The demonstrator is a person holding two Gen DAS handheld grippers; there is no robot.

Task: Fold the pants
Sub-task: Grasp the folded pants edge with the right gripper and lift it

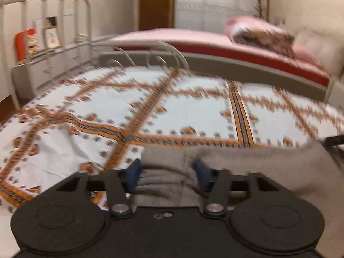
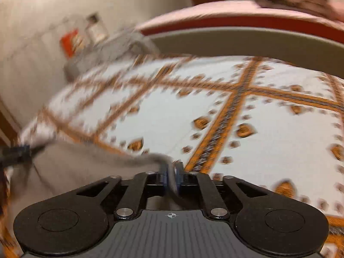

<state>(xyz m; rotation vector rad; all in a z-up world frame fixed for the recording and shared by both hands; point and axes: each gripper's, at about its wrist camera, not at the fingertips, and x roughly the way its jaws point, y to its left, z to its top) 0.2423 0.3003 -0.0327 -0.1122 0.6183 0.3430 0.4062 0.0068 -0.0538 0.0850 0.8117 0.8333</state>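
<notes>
Left wrist view: a thick bunch of the soft grey pants, lying on the patterned bed, is spanned by the left hand-held gripper, while in the right wrist view a thin, limp edge is pinched by the nearly closed right hand-held gripper.

**Pants at the near edge of the bed**

The pants lie along the near edge of the bed, on its bedspread. Beyond the far edge stands a second bed, with a bundled blanket on its right end. A nightstand sits off the far-left corner, behind the headboard rails.
</notes>
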